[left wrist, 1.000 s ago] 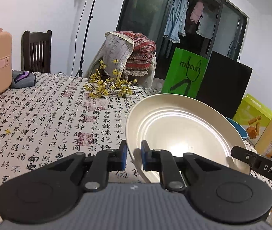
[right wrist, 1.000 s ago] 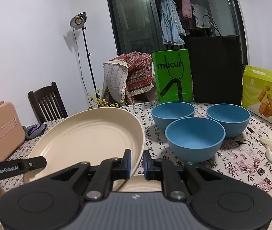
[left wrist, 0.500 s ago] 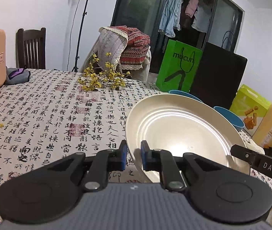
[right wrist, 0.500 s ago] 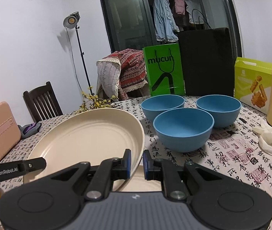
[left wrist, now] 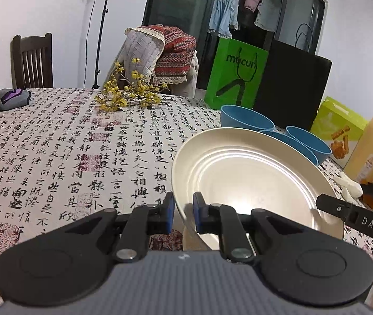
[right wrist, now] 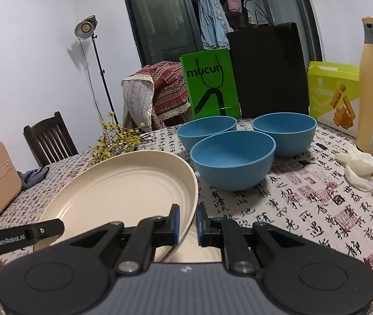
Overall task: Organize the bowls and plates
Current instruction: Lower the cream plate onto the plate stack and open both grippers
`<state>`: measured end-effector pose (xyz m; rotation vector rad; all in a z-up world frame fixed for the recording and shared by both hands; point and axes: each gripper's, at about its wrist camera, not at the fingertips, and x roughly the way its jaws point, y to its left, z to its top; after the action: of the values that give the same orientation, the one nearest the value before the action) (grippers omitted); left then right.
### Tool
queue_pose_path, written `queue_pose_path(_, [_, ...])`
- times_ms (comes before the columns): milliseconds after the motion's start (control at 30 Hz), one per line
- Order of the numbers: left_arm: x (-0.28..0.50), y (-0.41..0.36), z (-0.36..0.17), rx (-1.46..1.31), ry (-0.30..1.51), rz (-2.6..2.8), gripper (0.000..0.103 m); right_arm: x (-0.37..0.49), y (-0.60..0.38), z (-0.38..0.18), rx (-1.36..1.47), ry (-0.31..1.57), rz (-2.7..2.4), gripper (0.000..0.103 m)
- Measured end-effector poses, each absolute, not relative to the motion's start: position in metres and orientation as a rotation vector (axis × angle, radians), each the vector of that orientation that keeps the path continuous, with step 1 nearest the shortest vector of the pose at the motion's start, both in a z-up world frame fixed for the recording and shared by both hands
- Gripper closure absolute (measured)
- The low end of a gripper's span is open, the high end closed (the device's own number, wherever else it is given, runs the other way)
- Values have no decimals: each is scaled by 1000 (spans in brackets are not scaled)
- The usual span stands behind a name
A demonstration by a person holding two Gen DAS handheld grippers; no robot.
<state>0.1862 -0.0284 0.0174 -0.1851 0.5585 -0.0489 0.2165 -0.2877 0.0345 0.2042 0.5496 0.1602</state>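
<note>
- The left gripper (left wrist: pixel 181 215) has its fingers (left wrist: pixel 169 214) clamped on the near-left rim of the cream plate (left wrist: pixel 249 181).
- The right gripper (right wrist: pixel 187 223) has its fingers (right wrist: pixel 201 224) pinched on the plate's opposite rim, so the plate hangs tilted between both.
- A second cream plate (right wrist: pixel 197 246) lies directly under the held plate on the counter (left wrist: pixel 68 144).
- Three blue bowls (right wrist: pixel 232 158) stand clustered just beyond the plate.
- Yellow flowers (left wrist: pixel 128 93) lie farther past the plate.
</note>
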Motion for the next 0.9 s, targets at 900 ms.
queue_pose_path(900, [168,-56,-13,-79,584,-79,87,197,-295,-2,141,575,99,90])
